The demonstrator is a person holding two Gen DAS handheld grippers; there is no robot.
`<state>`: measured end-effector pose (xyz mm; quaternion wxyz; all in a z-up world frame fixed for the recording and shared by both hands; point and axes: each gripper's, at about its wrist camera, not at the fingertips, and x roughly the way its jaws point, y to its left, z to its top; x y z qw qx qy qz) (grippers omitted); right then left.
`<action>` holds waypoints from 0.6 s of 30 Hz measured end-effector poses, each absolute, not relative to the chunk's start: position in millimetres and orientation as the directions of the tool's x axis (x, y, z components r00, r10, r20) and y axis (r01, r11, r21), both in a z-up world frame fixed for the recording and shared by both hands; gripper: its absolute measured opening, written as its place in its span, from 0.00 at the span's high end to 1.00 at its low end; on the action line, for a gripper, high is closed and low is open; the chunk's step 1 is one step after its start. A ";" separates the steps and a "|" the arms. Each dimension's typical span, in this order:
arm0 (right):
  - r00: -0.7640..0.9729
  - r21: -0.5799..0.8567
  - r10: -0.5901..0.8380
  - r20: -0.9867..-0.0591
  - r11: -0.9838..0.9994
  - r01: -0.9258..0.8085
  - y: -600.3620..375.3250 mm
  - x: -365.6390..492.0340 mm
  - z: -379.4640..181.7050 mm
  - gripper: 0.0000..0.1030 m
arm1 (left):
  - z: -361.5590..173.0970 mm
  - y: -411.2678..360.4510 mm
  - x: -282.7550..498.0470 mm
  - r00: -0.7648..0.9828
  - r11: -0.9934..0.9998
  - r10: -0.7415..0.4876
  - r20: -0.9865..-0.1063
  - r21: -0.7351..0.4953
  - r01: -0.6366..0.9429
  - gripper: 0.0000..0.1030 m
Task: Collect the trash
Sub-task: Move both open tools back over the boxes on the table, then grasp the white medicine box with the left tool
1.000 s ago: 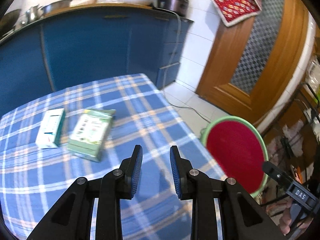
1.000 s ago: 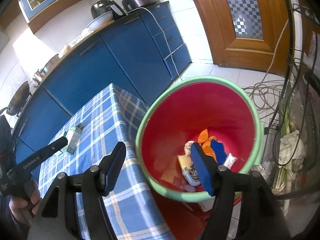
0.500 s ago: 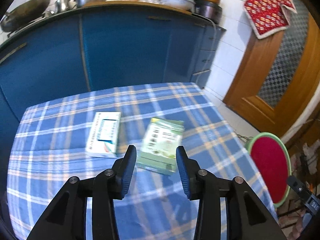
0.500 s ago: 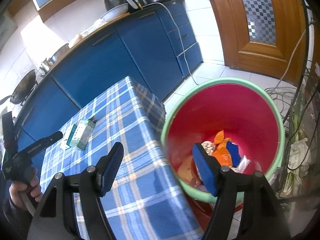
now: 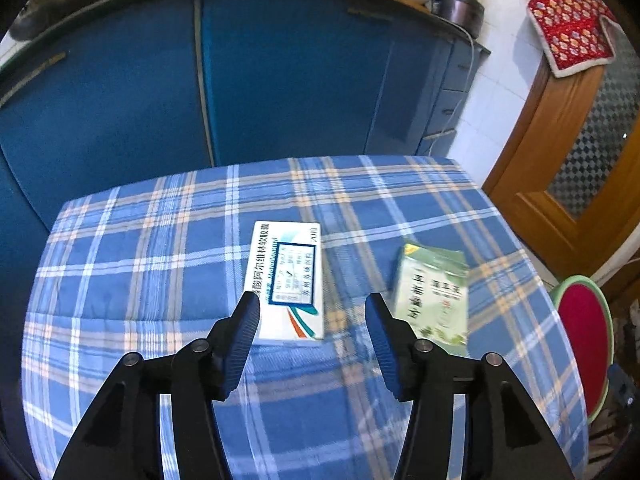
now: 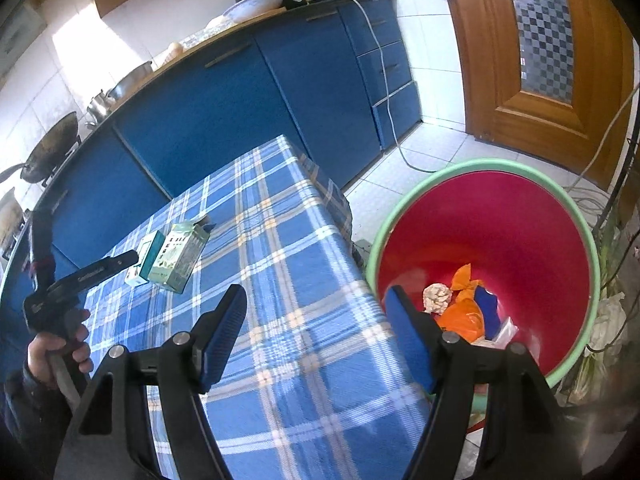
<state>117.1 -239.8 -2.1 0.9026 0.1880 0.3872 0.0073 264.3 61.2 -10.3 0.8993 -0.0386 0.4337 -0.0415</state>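
A white and teal medicine box (image 5: pixel 289 280) lies flat on the blue plaid tablecloth (image 5: pixel 160 248). My left gripper (image 5: pixel 312 312) is open, its fingertips either side of the box's near end, above it. A green box (image 5: pixel 434 294) lies just to the right; it also shows in the right wrist view (image 6: pixel 180 256) beside the white box (image 6: pixel 144 258). My right gripper (image 6: pixel 316 312) is open and empty over the table's right edge, beside the red bin with a green rim (image 6: pixel 500 232) that holds orange, blue and white trash (image 6: pixel 460 304).
Blue kitchen cabinets (image 5: pixel 280 72) stand behind the table, with pots and a wok on the counter. A wooden door (image 6: pixel 540 52) is at the right. Cables lie on the tiled floor (image 6: pixel 424 160) near the bin. The bin also shows at the right in the left wrist view (image 5: pixel 584 340).
My left gripper has swung left and forward to the white box and opened wider. My right gripper has drifted left from above the bin to the table edge, staying open.
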 end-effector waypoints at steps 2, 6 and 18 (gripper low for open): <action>0.696 0.337 0.156 -0.701 0.932 0.131 -236.2 120.2 -2.8 0.29 | -14.5 63.2 270.3 0.613 0.993 -0.114 -0.782 -0.113 0.040 0.45; 0.689 0.325 0.150 -0.709 0.937 0.130 -231.3 124.4 -3.8 0.29 | -21.3 65.8 278.8 0.610 0.994 -0.102 -0.786 -0.103 0.033 0.45; 0.674 0.304 0.147 -0.723 0.945 0.120 -221.8 131.4 -7.3 0.29 | -33.2 70.7 290.6 0.591 0.997 -0.065 -0.804 -0.078 0.002 0.43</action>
